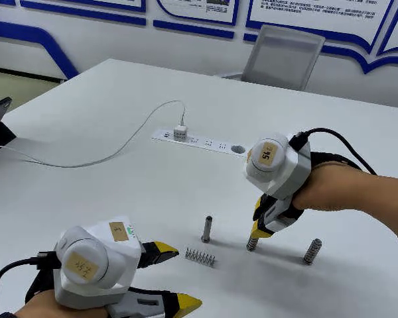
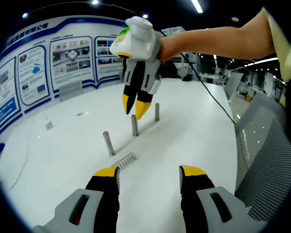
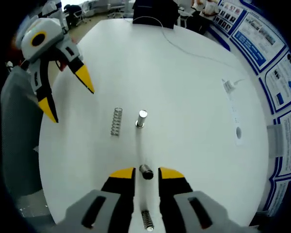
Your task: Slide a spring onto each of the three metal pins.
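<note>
Nearest me, the left gripper (image 1: 186, 278) is hovering low over the white table (image 1: 119, 192), jaws spread wide on nothing. Just beyond its tips a loose spring (image 1: 200, 257) is lying flat — a short grey coil — beside a bare metal pin (image 1: 206, 228) standing upright. Springs are sitting on the middle pin (image 1: 252, 244), under the right gripper (image 1: 255, 232), and on the far pin (image 1: 312, 250). Tan handwritten tags (image 1: 267, 154) are showing on both grippers — unreadable to me. The right forearm is reaching in, tips pointing down, jaws narrowly parted around the middle pin's top.
</note>
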The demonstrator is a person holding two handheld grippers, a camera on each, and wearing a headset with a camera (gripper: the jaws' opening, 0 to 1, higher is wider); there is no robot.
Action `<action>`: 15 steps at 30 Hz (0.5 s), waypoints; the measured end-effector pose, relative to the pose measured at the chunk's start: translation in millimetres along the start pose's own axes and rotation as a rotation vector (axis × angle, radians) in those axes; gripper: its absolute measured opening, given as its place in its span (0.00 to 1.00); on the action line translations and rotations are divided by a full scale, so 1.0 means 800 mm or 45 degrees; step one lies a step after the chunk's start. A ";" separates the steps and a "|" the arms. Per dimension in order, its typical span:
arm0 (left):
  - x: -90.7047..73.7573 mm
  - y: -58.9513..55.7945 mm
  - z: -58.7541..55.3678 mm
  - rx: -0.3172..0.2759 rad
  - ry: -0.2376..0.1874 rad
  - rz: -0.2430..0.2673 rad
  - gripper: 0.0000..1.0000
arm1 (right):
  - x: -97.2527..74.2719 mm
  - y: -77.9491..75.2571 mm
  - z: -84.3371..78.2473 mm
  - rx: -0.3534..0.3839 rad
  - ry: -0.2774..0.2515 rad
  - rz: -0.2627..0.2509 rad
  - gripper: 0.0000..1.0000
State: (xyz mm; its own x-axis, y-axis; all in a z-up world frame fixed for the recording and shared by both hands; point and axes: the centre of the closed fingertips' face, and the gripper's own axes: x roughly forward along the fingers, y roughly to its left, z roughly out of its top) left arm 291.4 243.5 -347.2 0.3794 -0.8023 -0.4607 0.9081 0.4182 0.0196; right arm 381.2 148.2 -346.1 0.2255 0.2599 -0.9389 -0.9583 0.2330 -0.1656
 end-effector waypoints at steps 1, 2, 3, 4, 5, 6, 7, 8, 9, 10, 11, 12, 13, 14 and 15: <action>0.000 0.000 0.000 0.001 0.001 0.000 0.51 | -0.002 0.000 0.002 -0.002 -0.006 -0.003 0.20; -0.001 0.000 0.000 0.002 0.000 0.001 0.51 | -0.004 0.000 0.005 -0.006 -0.013 -0.010 0.20; -0.001 0.000 0.001 0.003 0.000 0.001 0.51 | -0.005 0.001 0.006 -0.009 -0.016 -0.012 0.20; -0.001 0.000 0.001 0.003 0.001 0.001 0.51 | -0.007 0.001 0.010 -0.015 -0.024 -0.017 0.20; -0.001 0.000 0.001 0.003 0.001 0.001 0.51 | -0.008 0.002 0.012 -0.019 -0.028 -0.017 0.20; -0.001 0.000 0.001 0.005 0.001 0.000 0.51 | -0.009 0.003 0.014 -0.023 -0.035 -0.020 0.20; -0.001 0.000 0.001 0.006 0.003 0.000 0.51 | -0.010 0.005 0.018 -0.027 -0.048 -0.022 0.20; -0.001 0.000 0.001 0.005 0.003 -0.001 0.51 | -0.010 0.006 0.021 -0.026 -0.058 -0.020 0.20; -0.001 -0.001 0.001 0.005 0.003 -0.003 0.51 | -0.010 0.010 0.025 -0.025 -0.069 -0.012 0.20; -0.001 -0.001 0.001 0.007 0.004 -0.002 0.51 | -0.010 0.012 0.028 -0.025 -0.075 -0.008 0.20; -0.001 -0.001 0.001 0.007 0.004 -0.003 0.51 | -0.009 0.015 0.030 -0.029 -0.079 -0.005 0.20; -0.001 -0.002 0.001 0.005 0.003 -0.004 0.51 | -0.006 0.019 0.032 -0.032 -0.083 0.004 0.20; -0.001 -0.002 0.001 0.005 0.002 -0.003 0.50 | -0.005 0.022 0.034 -0.034 -0.086 0.011 0.20; -0.001 -0.002 0.001 0.006 0.003 -0.003 0.51 | 0.000 0.025 0.035 -0.036 -0.089 0.021 0.20; -0.001 -0.002 0.001 0.006 0.004 -0.003 0.50 | 0.002 0.028 0.036 -0.038 -0.090 0.028 0.20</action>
State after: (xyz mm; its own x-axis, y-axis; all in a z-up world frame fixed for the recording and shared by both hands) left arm 290.1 243.0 -346.0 0.3769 -0.8021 -0.4633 0.9098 0.4144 0.0226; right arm 365.1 181.0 -342.9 0.2149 0.3302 -0.9191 -0.9677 0.1989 -0.1547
